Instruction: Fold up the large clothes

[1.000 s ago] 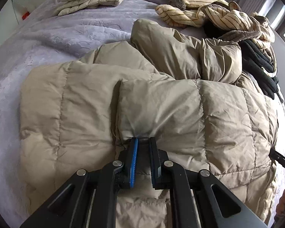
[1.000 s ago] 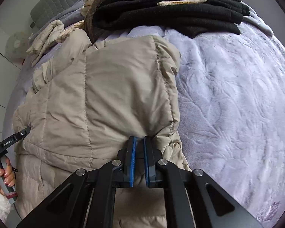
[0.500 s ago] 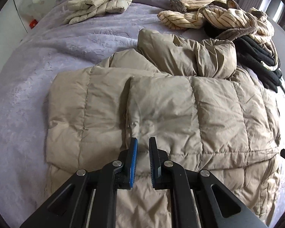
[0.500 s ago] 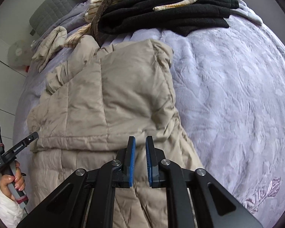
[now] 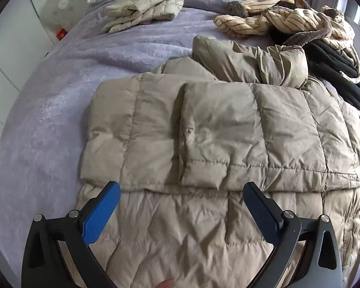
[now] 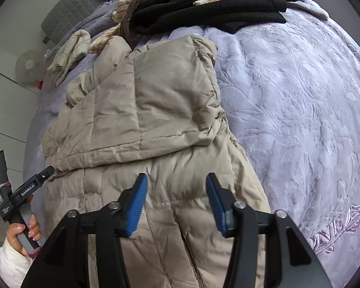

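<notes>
A tan puffer coat (image 5: 223, 129) lies across the middle of the bed (image 5: 48, 124), on a lilac blanket, with its upper part already turned down over the lower part so the folded edge runs straight across. Both tools hang just above the lower half of the coat. The left gripper (image 5: 180, 206) has just let its jaws swing wide, and nothing sits between them; the blue pads are clear of the fabric. The right gripper (image 6: 176, 200) has its jaws partway apart, just opened too, and likewise empty, with only the quilted cloth showing beneath the gap. A hand (image 6: 24, 235) in a white sleeve holds the left tool at the near left side of the bed.

So one fold looks finished and released, and the person seems to be between folds. Next, I would guess, comes taking hold of the lower hem or a side and bringing it over to make the bundle smaller; that calls for both jaws to bite a good thick edge, since the filling is slippery and springy and could puff the fold open.

Toward the head of the bed lies a cream padded jacket (image 5: 144, 9), apparently folded, and near the far right corner a heap of striped (image 5: 283, 16) and black clothes (image 6: 216, 2), though what those garments are I cannot tell.
</notes>
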Demonstrator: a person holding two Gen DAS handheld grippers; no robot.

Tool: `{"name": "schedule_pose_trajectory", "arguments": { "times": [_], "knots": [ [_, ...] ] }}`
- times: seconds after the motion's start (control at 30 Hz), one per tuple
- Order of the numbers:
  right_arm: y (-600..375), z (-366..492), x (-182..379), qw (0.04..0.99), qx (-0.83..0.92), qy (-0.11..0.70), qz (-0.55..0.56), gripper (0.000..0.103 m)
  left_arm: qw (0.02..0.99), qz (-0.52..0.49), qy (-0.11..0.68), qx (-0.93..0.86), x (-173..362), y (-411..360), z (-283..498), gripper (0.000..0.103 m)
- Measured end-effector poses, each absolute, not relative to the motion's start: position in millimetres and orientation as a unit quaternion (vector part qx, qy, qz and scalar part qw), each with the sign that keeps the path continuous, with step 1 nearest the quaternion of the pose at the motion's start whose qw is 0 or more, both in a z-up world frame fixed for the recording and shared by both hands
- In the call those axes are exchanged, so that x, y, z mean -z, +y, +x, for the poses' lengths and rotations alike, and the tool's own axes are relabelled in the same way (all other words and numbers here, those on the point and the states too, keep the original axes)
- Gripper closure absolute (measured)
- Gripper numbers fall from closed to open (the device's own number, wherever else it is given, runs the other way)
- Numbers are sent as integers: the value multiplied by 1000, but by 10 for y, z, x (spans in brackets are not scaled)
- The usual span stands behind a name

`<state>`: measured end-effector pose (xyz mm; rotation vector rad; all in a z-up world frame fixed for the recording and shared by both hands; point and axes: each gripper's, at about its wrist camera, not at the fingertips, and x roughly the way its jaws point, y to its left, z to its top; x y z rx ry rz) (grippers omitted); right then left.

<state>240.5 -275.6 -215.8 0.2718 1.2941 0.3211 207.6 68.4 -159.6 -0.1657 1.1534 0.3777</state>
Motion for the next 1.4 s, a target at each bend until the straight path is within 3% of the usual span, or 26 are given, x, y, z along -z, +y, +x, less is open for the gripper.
{"name": "schedule_pose_trajectory", "arguments": {
  "times": [0.1,0.13,0.8,1.4],
  "knots": [
    [-2787,2323,2081,785,-159,585,127,17,816,-73,539,-194,1532,639,2008,1],
    [-2797,2294,2051,790,-161,579,127,15,817,-70,538,-196,1515,618,1982,1],
    [-3048,1763,1848,725,-192,638,174,13,794,-105,577,-160,1033,181,976,1],
    [-3139,414,2001,665,-83,666,329,13,744,-183,631,-118,1301,897,-817,1]
  ]
}}
